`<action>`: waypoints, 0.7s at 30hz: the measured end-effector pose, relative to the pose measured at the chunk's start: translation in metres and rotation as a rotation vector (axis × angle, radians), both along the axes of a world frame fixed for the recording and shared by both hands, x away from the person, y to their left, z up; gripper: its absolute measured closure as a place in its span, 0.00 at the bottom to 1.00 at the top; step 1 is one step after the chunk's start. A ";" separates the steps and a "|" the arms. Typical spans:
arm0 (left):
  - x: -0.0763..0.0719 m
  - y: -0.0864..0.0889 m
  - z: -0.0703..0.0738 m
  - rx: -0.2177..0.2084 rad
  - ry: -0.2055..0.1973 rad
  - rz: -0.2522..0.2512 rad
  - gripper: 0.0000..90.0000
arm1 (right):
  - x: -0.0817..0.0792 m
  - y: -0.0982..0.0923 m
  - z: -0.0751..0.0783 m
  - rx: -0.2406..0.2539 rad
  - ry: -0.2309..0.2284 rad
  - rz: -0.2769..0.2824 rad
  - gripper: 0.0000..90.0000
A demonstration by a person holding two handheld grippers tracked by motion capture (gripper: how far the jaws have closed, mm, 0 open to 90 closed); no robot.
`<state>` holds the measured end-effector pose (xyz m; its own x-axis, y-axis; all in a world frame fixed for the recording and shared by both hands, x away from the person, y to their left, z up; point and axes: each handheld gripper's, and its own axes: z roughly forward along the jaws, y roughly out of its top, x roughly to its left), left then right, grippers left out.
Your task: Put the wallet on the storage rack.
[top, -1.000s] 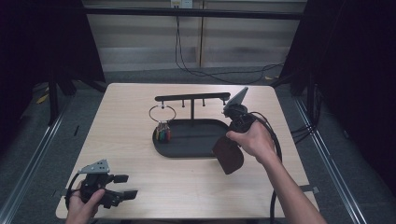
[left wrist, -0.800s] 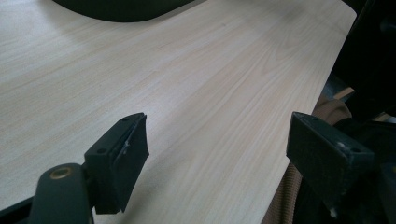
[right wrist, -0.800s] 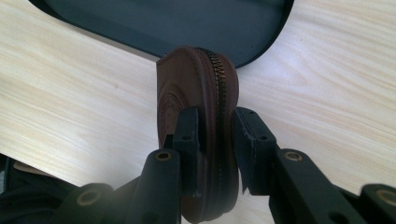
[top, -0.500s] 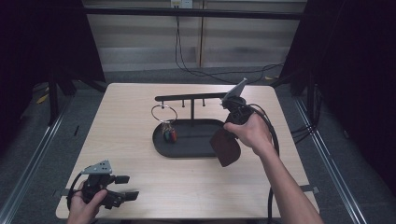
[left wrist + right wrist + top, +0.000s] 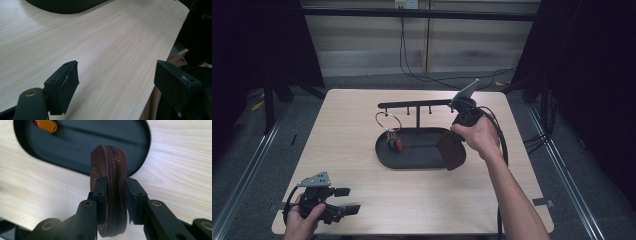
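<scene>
Right gripper [image 5: 113, 192] clamps brown zipped leather pouch [image 5: 110, 165] over black oval tray [image 5: 412, 155]; left gripper [image 5: 120, 82] jaws wide apart over table; no readable writing.

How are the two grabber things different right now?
The right gripper is shut on a brown zip pouch; the left gripper is open and holds nothing. The right one is up over the black tray; the left sits low by the table's near edge. Both have black jaws.
</scene>
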<state>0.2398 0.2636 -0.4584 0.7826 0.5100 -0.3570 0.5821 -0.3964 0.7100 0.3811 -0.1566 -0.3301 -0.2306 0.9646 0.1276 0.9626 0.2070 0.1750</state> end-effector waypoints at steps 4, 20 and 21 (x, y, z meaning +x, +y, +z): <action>0.000 0.000 0.000 0.003 -0.004 -0.004 0.22 | 0.004 -0.007 -0.001 0.029 -0.024 -0.034 0.80; -0.001 -0.001 0.001 0.000 -0.006 -0.009 0.22 | 0.016 -0.018 -0.018 0.143 -0.062 -0.102 0.81; -0.001 -0.001 0.001 -0.003 -0.008 -0.011 0.22 | 0.016 -0.018 -0.020 0.147 -0.071 -0.101 0.81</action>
